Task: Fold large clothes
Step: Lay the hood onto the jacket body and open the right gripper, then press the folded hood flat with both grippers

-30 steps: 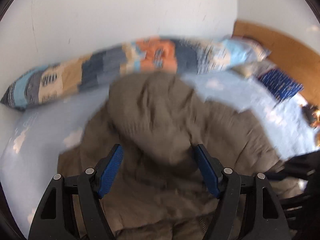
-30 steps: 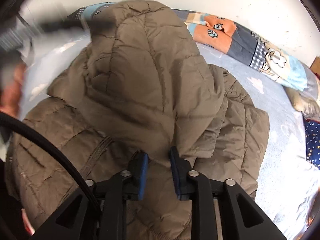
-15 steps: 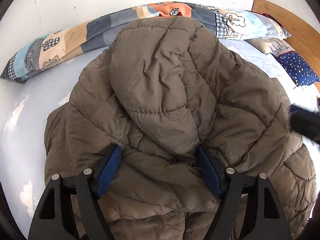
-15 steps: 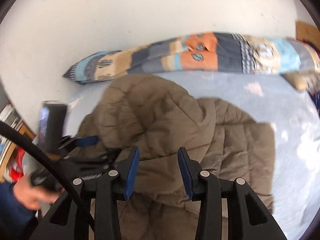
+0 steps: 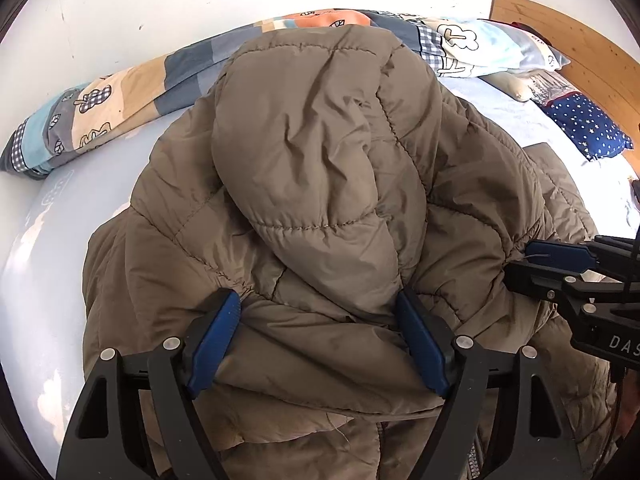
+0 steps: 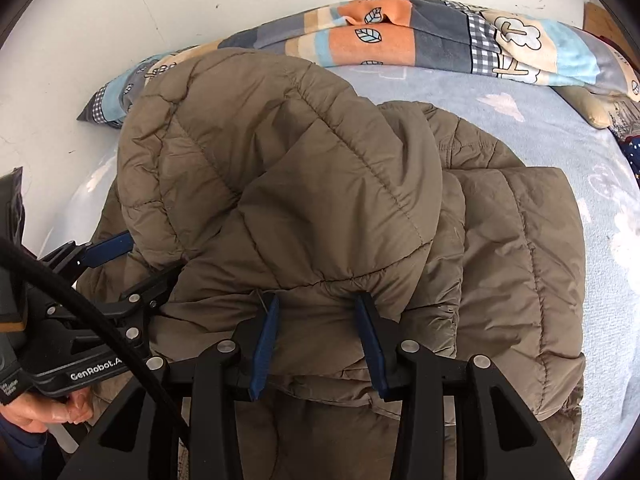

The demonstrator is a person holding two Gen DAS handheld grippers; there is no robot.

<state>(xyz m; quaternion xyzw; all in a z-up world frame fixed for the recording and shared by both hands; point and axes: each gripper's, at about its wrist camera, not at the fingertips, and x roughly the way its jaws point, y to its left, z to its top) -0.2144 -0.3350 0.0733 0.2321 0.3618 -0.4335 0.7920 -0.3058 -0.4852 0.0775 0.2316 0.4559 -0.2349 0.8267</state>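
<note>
A large brown puffer jacket (image 5: 312, 184) lies bunched on the light blue bed sheet (image 5: 52, 240), its hood folded over the body; it also fills the right wrist view (image 6: 320, 208). My left gripper (image 5: 320, 308) is open, its blue pads straddling the base of the hood and pressing into the fabric. My right gripper (image 6: 318, 300) is open with a narrower gap, its pads on either side of a gathered fold at the hood's seam. The right gripper shows in the left wrist view (image 5: 560, 260) at the jacket's right edge. The left gripper shows in the right wrist view (image 6: 112, 248).
A long patchwork pillow (image 5: 120, 92) lies along the white wall behind the jacket, also seen in the right wrist view (image 6: 400, 36). A star-print navy cushion (image 5: 584, 124) and wooden headboard (image 5: 580, 40) are at the right. A black cable (image 6: 92, 312) crosses the lower left.
Both grippers have come down closer onto the jacket. The right gripper, which let go of the fabric and swung back, now straddles the hood seam. The left gripper stays open around the hood.
</note>
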